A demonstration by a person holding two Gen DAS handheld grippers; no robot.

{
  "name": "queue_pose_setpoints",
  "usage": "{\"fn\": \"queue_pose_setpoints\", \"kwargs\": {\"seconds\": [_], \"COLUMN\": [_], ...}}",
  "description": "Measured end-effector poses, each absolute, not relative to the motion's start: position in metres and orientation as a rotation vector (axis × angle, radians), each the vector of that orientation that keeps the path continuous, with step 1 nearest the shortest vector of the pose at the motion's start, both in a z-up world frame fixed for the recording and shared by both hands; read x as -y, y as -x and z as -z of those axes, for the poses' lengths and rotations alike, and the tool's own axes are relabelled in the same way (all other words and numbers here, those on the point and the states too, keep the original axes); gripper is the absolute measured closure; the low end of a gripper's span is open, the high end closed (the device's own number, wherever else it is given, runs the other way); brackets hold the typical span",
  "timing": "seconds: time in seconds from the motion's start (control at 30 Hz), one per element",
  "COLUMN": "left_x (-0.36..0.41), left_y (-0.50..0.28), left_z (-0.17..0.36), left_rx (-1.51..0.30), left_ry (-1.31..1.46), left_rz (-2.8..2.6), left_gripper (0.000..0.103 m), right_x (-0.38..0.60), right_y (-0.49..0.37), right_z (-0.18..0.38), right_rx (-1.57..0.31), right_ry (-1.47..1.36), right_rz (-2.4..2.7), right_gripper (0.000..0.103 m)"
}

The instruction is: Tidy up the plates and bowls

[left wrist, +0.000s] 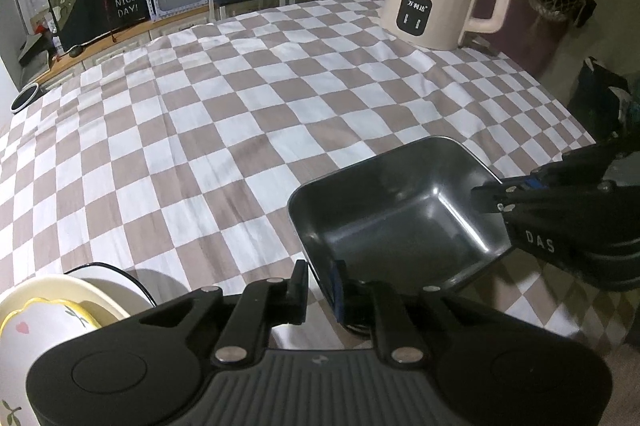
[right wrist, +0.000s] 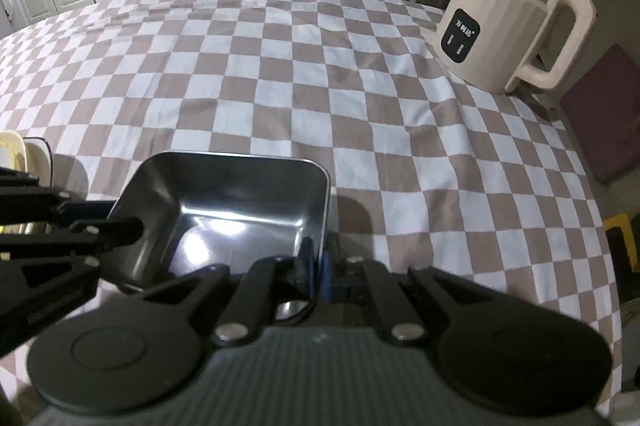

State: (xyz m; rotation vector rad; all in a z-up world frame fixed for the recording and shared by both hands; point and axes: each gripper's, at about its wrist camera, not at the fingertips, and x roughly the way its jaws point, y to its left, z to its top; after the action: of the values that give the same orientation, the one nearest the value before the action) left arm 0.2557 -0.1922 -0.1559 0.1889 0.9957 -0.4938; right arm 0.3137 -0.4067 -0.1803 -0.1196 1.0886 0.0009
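Gripping the near right wall of the dark square dish (right wrist: 224, 222), the right gripper (right wrist: 316, 272) has its jaws all but closed, rim pinched between the pads. In the left wrist view the left gripper (left wrist: 320, 290) straddles the dish's near left corner w/ jaws narrowly parted: one finger (left wrist: 298, 286) outside the rim, blue pad (left wrist: 340, 290) on the inner side. Whether those pads actually press the wall can't be told; a gap shows beside the outer finger. No earlier picture to compare.

Dish location: on the checked cloth (right wrist: 280, 74), near front edge of table, held from both sides, appears tilted toward the left gripper. Whether fully lifted or one edge resting: can't tell.

Surroundings: stack of pale plates & bowls (left wrist: 60, 306) just left of the left gripper, incl. a floral one. Cream kettle (right wrist: 504, 26) at far right, well apart. Rest of cloth bare.

Step in hand, by judgement: handling the dish, prob. on its way to the stack at left.

Next move calls for: firm left-side grip confirmed first, dish kept level, then carried left & set down w/o knocking the stacked crockery. Risk: smooth glossy wall slipping from a thin rim pinch.
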Motion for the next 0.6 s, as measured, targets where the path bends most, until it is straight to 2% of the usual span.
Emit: {"fn": "queue_pose_setpoints", "kwargs": {"seconds": [0.13,0.27,0.6], "left_x": [0.193,0.193,0.189], "left_y": [-0.255,-0.257,-0.263], "left_z": [0.158,0.161,0.162], "left_rx": [-1.004,-1.018,-1.044], "left_ry": [-0.204,-0.212,-0.187], "left_rz": [0.496,0.498,0.510], "left_gripper": [0.085,0.083,0.080], "right_x": [0.408,0.415,0.431], "right_y": [-0.315,-0.319,-0.332], "right_z": [0.184,0.190,0.204], "right_rx": [-1.101,-1.126,-1.181], "right_ry": [0.131,0.101,0.003], "right_rz": [-0.001,-0.008,-0.048], "right_gripper": [0.097,0.092,0.091]}}
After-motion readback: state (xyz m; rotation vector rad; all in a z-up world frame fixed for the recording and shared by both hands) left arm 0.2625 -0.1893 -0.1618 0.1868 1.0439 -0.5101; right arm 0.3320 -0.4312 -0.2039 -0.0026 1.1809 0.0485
